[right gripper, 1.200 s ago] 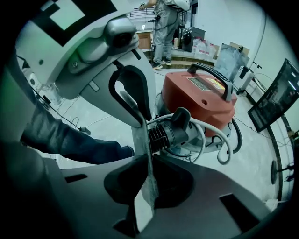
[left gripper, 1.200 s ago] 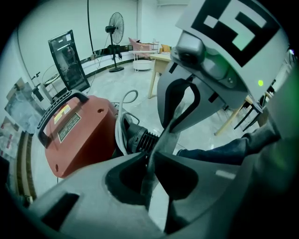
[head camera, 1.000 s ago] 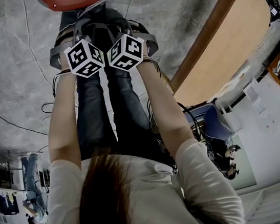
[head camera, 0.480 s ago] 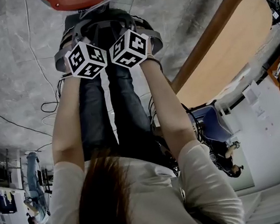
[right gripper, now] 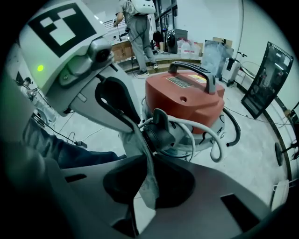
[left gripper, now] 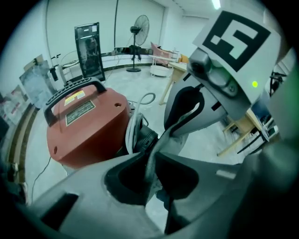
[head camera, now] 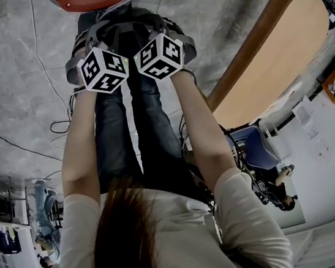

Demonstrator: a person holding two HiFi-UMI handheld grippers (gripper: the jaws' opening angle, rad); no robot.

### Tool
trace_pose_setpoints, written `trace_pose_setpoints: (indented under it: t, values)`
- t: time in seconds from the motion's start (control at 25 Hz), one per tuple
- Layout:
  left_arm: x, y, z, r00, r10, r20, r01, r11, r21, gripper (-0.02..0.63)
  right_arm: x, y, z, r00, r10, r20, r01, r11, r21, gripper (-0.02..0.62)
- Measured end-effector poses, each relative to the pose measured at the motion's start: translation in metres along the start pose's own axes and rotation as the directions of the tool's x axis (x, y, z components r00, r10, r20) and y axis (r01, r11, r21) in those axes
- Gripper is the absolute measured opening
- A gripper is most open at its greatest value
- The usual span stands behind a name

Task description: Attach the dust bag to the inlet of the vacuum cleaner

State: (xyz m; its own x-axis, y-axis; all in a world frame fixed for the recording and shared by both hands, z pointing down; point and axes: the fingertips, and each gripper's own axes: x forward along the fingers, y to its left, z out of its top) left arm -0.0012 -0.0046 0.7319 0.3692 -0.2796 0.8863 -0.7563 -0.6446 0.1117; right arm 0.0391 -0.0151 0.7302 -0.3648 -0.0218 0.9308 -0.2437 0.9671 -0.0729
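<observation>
I have the left gripper [left gripper: 150, 157] pinched shut on a strip of the grey dust bag [right gripper: 148, 186], its cloth running straight up through the narrow slot between the jaws. My right gripper [right gripper: 148, 157] sits close against the left one, tips nearly touching. Its jaws have just been easing open but are narrow, with a fold of the same cloth between them, and the pads look to be on it. The bag hangs between the two grippers, off the floor [head camera: 4, 73] and just in front of the black inlet [right gripper: 160, 134] on the vacuum cleaner [right gripper: 187, 100]. I cannot tell from either gripper view whether the cloth touches the inlet. The red vacuum cleaner stands on the floor beyond the person's knees, at the top edge of the head view, handle up, with its pale hose [right gripper: 212, 140] looping round the front beside the inlet. Both grippers point steeply down toward it.
</observation>
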Motion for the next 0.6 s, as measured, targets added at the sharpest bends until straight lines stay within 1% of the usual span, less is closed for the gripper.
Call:
trace_pose_setpoints:
  t: [0.12, 0.2, 0.24, 0.32, 0.44, 0.48, 0.56, 0.6]
  values:
    - [-0.0043, 0.0008, -0.0014, 0.999, 0.036, 0.02, -0.035, 0.996, -0.079, 0.077, 0.0005, -0.0023, 0.0049, 1.0, 0.014, -0.012, -0.014, 1.0, -0.023, 0.049]
    - [-0.0057, 0.0, -0.0024, 0.998, 0.049, 0.024, -0.047, 0.994, -0.102, 0.077, 0.0002, -0.0015, 0.0056, 1.0, 0.016, -0.016, -0.016, 1.0, -0.026, 0.051]
    - [-0.0056, -0.0003, -0.0029, 0.999, 0.049, 0.022, -0.047, 0.994, -0.1, 0.077, 0.0, -0.0006, 0.0053, 1.0, 0.012, -0.012, -0.012, 1.0, -0.014, 0.051]
    - [-0.0041, 0.0002, -0.0023, 0.999, 0.04, 0.008, -0.039, 0.998, -0.055, 0.078, -0.001, 0.001, 0.0037, 1.0, -0.008, 0.005, 0.008, 0.999, 0.032, 0.049]
    - [-0.001, 0.0008, 0.0024, 1.0, 0.017, -0.017, -0.015, 0.997, 0.072, 0.083, -0.0038, 0.0019, 0.0008, 0.998, -0.051, 0.034, 0.046, 0.991, 0.127, 0.048]
    - [-0.0005, 0.0009, 0.0036, 1.0, 0.007, -0.02, -0.005, 0.995, 0.097, 0.084, -0.0046, 0.0019, 0.0002, 0.997, -0.062, 0.039, 0.055, 0.987, 0.152, 0.046]
    - [-0.0004, 0.0014, 0.0047, 1.0, -0.004, -0.019, 0.006, 0.994, 0.109, 0.086, -0.005, 0.001, 0.0004, 0.997, -0.073, 0.039, 0.066, 0.983, 0.171, 0.046]
    - [-0.0008, 0.0015, 0.0046, 1.0, -0.002, -0.015, 0.004, 0.995, 0.097, 0.086, -0.0048, 0.0003, 0.0007, 0.997, -0.072, 0.036, 0.065, 0.984, 0.165, 0.046]
